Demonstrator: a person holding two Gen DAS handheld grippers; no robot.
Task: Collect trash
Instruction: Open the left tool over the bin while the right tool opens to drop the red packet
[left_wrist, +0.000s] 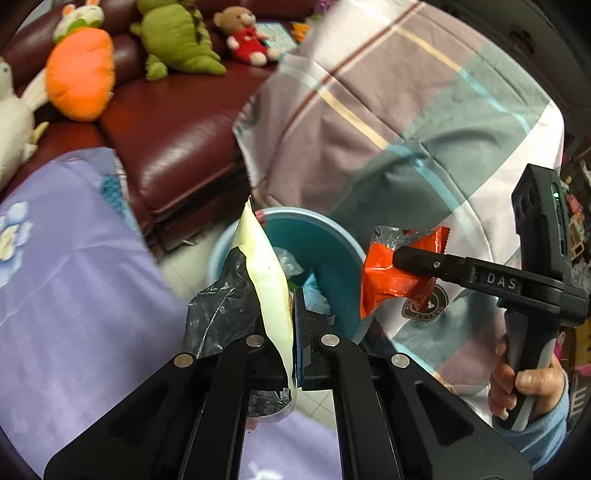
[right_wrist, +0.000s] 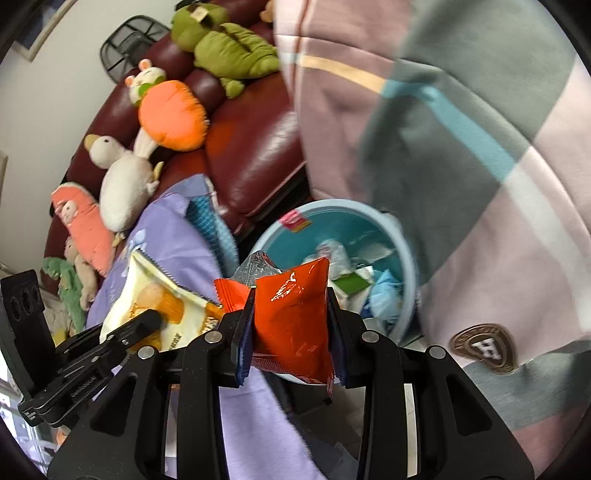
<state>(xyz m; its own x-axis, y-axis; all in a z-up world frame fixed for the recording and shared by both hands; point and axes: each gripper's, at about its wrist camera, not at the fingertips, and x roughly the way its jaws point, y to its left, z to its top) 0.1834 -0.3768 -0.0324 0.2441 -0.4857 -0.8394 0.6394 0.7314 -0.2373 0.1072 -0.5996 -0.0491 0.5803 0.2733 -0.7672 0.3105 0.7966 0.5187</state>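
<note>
From my left wrist, my left tool (left_wrist: 295, 325) is clamped on a cream wrapper (left_wrist: 267, 273), held up in front of the blue bin (left_wrist: 332, 236) on the floor. To the right, my right tool (left_wrist: 413, 258) pinches an orange wrapper (left_wrist: 391, 284) beside the bin's rim.

From my right wrist, the right tool (right_wrist: 291, 328) grips the orange wrapper (right_wrist: 291, 314) firmly; the bin (right_wrist: 369, 221), already holding trash, lies just beyond. I judge this the carrying step: next, bring both wrappers over the bin's mouth and let go.
</note>
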